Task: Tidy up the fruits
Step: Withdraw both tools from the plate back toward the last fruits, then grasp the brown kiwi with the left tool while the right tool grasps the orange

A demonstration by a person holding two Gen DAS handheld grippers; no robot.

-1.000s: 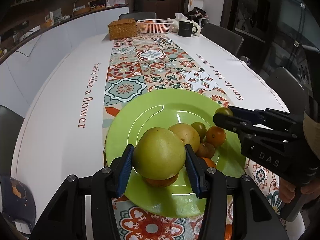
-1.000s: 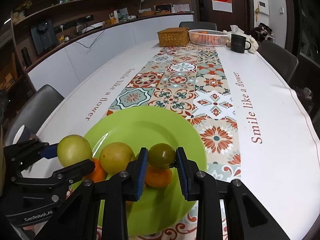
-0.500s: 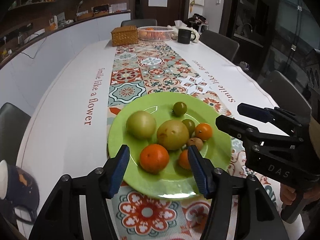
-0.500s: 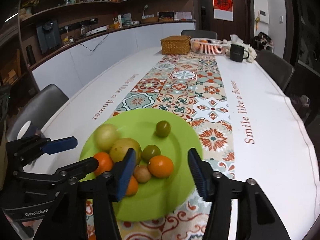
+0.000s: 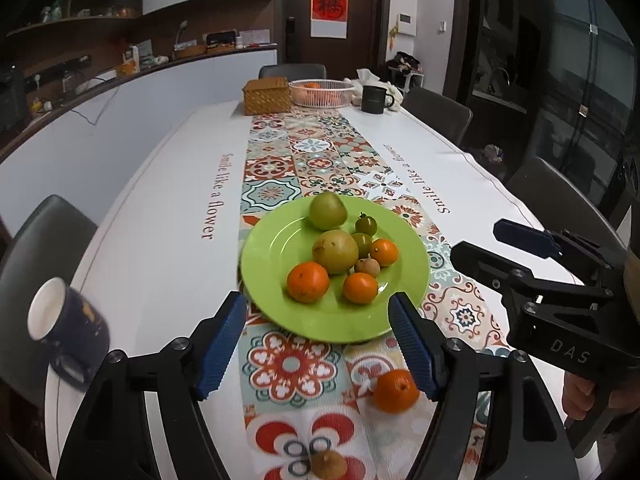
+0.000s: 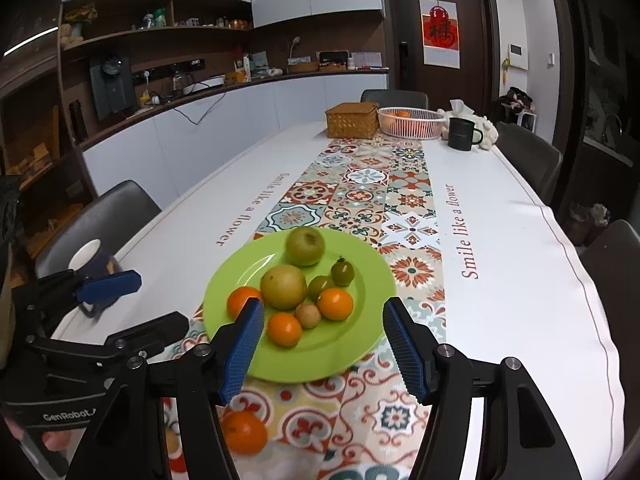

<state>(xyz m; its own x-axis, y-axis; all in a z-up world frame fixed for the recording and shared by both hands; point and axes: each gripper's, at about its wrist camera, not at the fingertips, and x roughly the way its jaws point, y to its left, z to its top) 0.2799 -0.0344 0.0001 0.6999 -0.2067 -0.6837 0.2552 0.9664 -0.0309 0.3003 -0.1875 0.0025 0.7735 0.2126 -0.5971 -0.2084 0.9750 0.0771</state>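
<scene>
A green plate [image 5: 272,256] [image 6: 372,280] on the patterned runner holds several fruits: a large green one [image 5: 327,211] [image 6: 305,246] at the far rim, a yellowish one [image 5: 335,251] [image 6: 283,287], small green ones, oranges and a small brown one. A loose orange [image 5: 395,391] [image 6: 244,432] lies on the runner in front of the plate. A brown fruit [image 5: 328,465] lies nearer still. My left gripper [image 5: 318,346] is open and empty, short of the plate. My right gripper [image 6: 324,350] is open and empty over the plate's near rim.
A dark mug [image 5: 66,330] [image 6: 92,258] stands at the left table edge. At the far end stand a wicker box [image 5: 267,96], a white basket [image 5: 322,92] with oranges and a black mug [image 5: 374,99]. Chairs line both sides.
Both grippers let go of their fruits, the large green one and a small green one, onto the plate. Both opened wide and drew back towards me.
</scene>
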